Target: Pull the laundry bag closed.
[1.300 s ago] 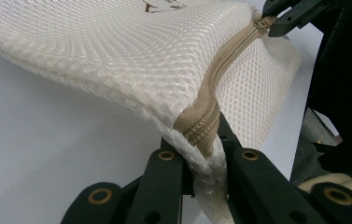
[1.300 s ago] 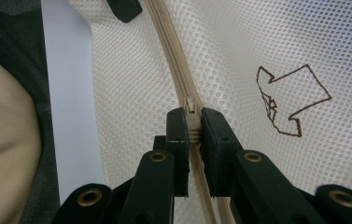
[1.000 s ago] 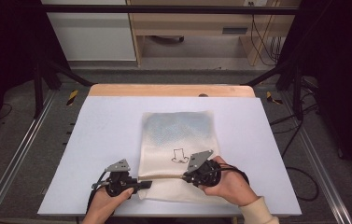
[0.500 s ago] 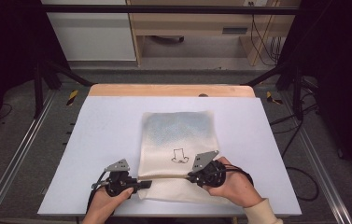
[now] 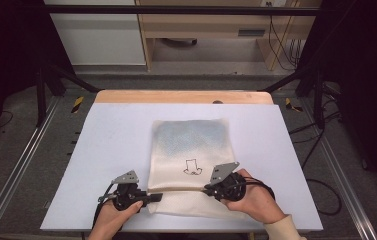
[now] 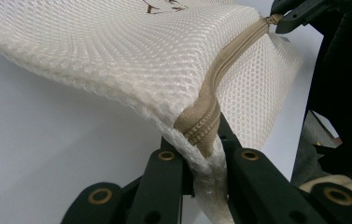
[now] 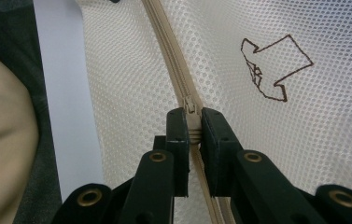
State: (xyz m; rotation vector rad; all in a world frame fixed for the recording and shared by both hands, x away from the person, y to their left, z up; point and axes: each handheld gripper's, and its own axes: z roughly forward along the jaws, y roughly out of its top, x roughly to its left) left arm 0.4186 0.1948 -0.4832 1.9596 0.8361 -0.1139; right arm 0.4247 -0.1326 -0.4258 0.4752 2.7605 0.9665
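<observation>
- My left tool (image 5: 152, 196) sits at the near left corner of the cream mesh bag (image 5: 191, 150), its jaws clamped on the end of the tan zipper (image 5: 181, 189) and the mesh edge there; in the left gripper view the corner bunches up between my jaws (image 6: 200, 140) and the fabric lifts off the bench.
- My right tool (image 5: 210, 188) is at the other end of that zipper run, near the bag's right side; in the right gripper view its jaws are closed on the zipper pull (image 7: 191, 122), with the zipper (image 7: 173, 60) running away from me across the mesh.
- The bag lies flat on the pale bench (image 5: 111, 150), roughly at its middle and reaching to the near edge, with the zipper stretched straight between my two tools close to that edge.
- A small brown outline drawing (image 5: 193, 166) sits on the mesh just beyond the zipper, between my tools; it appears beside my right jaws too (image 7: 271, 65).
- The far part of the bag looks greyish-blue through the mesh (image 5: 192, 136).
- My left hand (image 5: 111, 220) and right hand (image 5: 253, 197) come in from the near edge; the right hand covers the bag's near right corner.
- A wooden strip (image 5: 181, 96) runs along the bench's far edge; past it are a wooden shelf unit (image 5: 211, 30) and hanging cables (image 5: 281, 35).
- Nothing else lies on the bench near the bag.
</observation>
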